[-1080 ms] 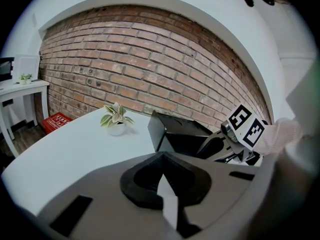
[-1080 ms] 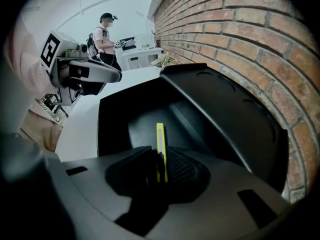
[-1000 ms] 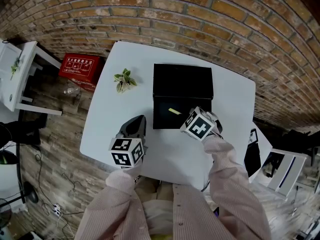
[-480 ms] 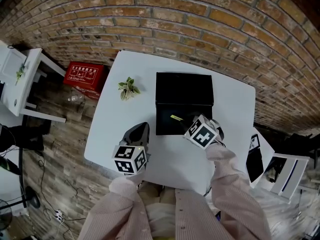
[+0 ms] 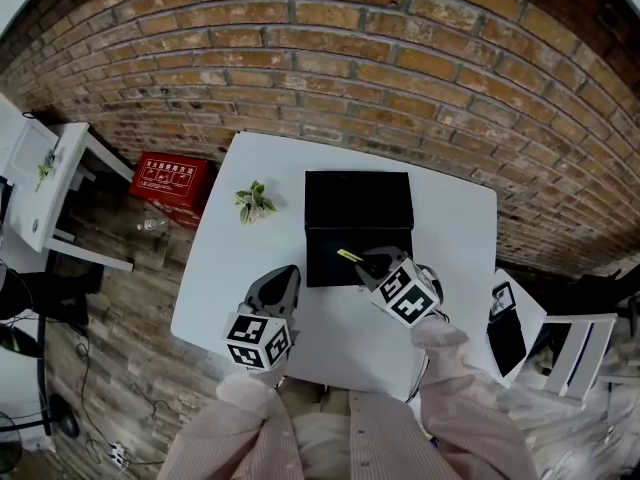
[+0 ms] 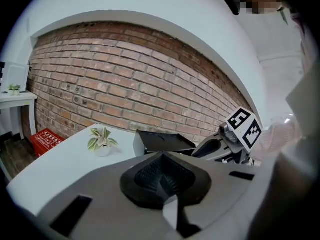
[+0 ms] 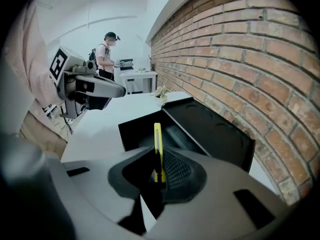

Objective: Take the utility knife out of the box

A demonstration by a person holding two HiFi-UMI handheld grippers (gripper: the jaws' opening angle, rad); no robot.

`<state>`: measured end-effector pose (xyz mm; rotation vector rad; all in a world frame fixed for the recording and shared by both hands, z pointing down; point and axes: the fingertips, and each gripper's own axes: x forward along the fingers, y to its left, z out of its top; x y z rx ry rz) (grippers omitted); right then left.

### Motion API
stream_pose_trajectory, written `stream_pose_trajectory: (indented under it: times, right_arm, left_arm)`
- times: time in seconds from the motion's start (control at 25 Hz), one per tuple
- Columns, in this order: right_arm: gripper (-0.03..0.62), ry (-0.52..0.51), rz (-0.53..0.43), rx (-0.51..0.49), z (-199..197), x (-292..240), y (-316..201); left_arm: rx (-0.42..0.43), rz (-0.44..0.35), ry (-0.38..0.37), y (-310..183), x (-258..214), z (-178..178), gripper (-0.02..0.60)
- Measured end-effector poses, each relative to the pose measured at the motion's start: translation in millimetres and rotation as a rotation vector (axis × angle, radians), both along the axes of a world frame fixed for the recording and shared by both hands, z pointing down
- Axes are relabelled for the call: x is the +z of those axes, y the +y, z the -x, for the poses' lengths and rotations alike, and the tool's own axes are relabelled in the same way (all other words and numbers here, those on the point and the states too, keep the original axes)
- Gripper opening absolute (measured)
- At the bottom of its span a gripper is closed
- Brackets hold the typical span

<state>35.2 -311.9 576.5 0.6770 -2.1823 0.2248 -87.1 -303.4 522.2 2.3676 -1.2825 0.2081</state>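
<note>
A slim yellow utility knife (image 7: 157,144) stands edge-on between the pads of my right gripper (image 7: 159,171), whose jaws have just closed onto it. In the head view the knife (image 5: 349,256) sticks out of that gripper (image 5: 368,261) over the open black box (image 5: 358,203), whose lid is folded back toward the brick wall. The box's dark inside (image 7: 200,129) lies right below the knife. My left gripper (image 6: 162,176) is shut on nothing and hovers over the white table, left of the box (image 6: 162,141).
The white table (image 5: 450,228) also carries a small potted plant (image 5: 254,201) at its far left. A red crate (image 5: 173,181) sits on the wooden floor beside the table. The brick wall runs just behind the box. A person stands far off in the right gripper view.
My right gripper has reached the knife in the box, closed on it and lifted it off the box floor. The left gripper has risen a little as well.
</note>
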Motion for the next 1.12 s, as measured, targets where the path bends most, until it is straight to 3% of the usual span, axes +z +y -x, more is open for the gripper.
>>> stream_pose_trajectory:
  times: [0.56, 1.12]
  right_arm:
    - [0.052, -0.393, -0.141, 0.195, -8.7, -73.2, 20.3]
    - [0.052, -0.685, -0.290, 0.358, -35.3, -142.9, 30.7]
  left_arm:
    - [0.046, -0.134, 0.010, 12.4, -55.3, -7.4, -0.008]
    - [0.021, -0.268, 0.009, 15.2, -109.9, -0.5, -0.008]
